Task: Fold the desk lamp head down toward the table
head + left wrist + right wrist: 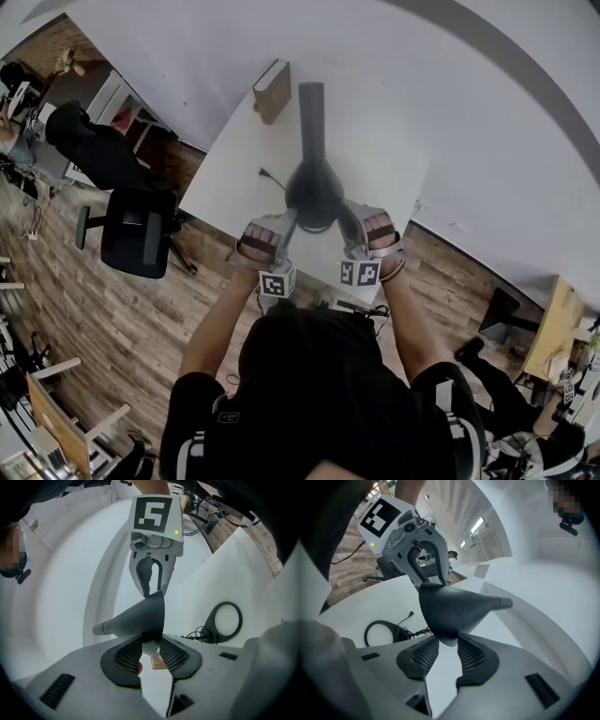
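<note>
Looking down in the head view, we see the lamp head [313,192], a smooth matte-black cone with a rounded back, over the white table [375,131]. Its straight dark lamp arm [311,117] runs from the lamp head toward the far table edge. The left gripper [292,219] meets the lamp head's left side and the right gripper [343,221] its right side. Beyond the lamp head, by the arm's far end, stands a brown box [272,91]. Left of the lamp head, off the table, a black office chair [137,231] stands on a floor [103,319] of wood planks. Pale walls rise behind.

In the left gripper view, the left gripper [151,652] has its jaws parted. The lamp head's [140,616] thin lower rim dips between the black, grid-textured pads [127,657], and we see no squeeze on it. Across the lamp head, the right gripper [151,585] faces us under its marker cube [151,513]. Right of the lamp head, a black ring [210,624] with a tangled cable [199,634] lies on the table.

In the right gripper view, the right gripper [447,656] likewise stands with jaws apart, the lamp head's [450,609] rounded rim hanging between its meshed pads [472,657]. Opposite, the left gripper [431,581] reaches the lamp head's far rim, and the ring [368,631] lies left of the lamp head.
</note>
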Demonstrator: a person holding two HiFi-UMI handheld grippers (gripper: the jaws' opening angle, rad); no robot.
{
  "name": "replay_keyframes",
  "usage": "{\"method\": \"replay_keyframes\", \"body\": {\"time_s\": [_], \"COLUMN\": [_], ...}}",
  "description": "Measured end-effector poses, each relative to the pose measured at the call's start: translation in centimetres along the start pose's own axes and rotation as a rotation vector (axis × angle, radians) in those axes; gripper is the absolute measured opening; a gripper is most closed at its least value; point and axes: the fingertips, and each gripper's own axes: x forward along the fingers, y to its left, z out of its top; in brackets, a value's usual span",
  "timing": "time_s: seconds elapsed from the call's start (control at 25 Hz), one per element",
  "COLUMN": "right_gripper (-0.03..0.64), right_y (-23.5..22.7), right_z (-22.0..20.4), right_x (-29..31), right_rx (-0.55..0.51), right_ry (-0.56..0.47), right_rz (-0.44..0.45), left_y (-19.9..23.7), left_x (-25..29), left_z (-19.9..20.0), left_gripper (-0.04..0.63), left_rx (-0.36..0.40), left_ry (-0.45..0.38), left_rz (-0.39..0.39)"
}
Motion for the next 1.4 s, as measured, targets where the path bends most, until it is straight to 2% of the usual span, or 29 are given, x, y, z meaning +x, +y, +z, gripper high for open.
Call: {"method": "replay_keyframes", "body": {"time_s": [0.28, 0.52, 0.84, 1.0, 1.16, 1.24, 1.32, 1.4], "right_gripper": [0.144, 0.152, 0.153, 0.166, 0.166, 0.166, 0.162, 0.154], "right_y": [0.3, 0.6, 0.6, 0.8, 1.6, 1.7, 1.6, 1.1], "right_z": [-0.5, -0.5, -0.5, -0.6, -0.7, -0.7, -0.6, -0.4], "right_x": [0.9, 1.1, 1.1, 1.0, -0.3, -1.4, -2.5, -3.5], "right_rx": [-0.003, -0.005, -0.012, 0.01, 0.078, 0.159, 0.27, 0.429], "right_ry": [0.012, 0.022, 0.03, 0.034, 0.056, 0.057, 0.059, 0.057], "right_rz": [0.015, 0.023, 0.029, 0.06, 0.11, 0.123, 0.135, 0.145], "left_y": [-0.6, -0.8, -0.7, -1.2, -1.3, -1.3, -1.2, -1.0], "left_x": [0.9, 1.0, 1.0, 1.0, -0.2, -1.2, -2.5, -3.9], "left_z": [-0.2, -0.4, -0.4, -0.3, -0.1, 0.1, 0.0, -0.5], "left_gripper": [0.135, 0.138, 0.141, 0.16, 0.193, 0.199, 0.201, 0.201], "left_rx": [0.013, 0.043, 0.028, 0.008, -0.048, -0.105, -0.186, -0.316], "left_ry": [0.02, 0.032, 0.034, 0.027, 0.035, 0.038, 0.042, 0.056], "left_rz": [-0.038, -0.035, -0.036, -0.043, -0.084, -0.105, -0.125, -0.153]}}
